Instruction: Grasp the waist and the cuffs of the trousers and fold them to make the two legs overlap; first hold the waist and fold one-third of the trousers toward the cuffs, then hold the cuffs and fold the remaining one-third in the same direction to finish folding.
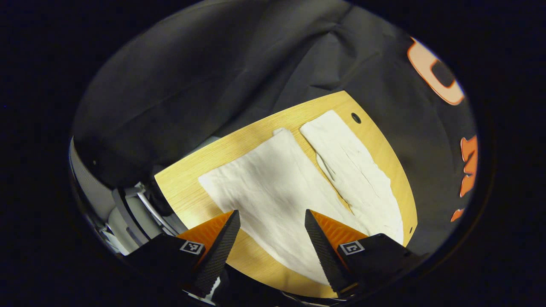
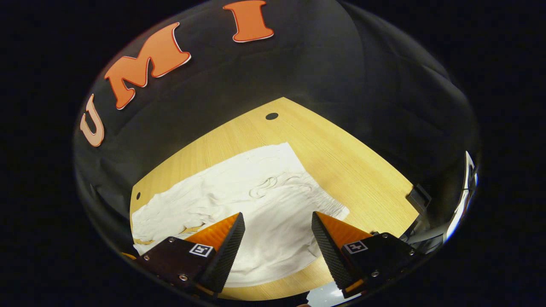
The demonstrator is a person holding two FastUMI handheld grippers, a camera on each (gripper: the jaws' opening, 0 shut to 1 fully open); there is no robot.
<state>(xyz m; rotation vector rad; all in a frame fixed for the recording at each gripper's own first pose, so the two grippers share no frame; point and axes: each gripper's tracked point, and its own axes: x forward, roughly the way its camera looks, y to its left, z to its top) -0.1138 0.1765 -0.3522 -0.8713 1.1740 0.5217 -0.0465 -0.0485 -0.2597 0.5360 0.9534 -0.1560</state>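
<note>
The trousers (image 1: 273,183) are white, made of thin, lightly creased fabric, and lie flat and unfolded on the table. In the left gripper view the two legs (image 1: 354,166) run side by side and apart, separated by a narrow strip of bare surface, with the cuffs (image 1: 328,117) at the far end. In the right gripper view the trousers (image 2: 239,200) show the gathered elastic waist (image 2: 315,192) along one edge, with a looped drawstring (image 2: 266,185) lying loose on the fabric just beside it.
</note>
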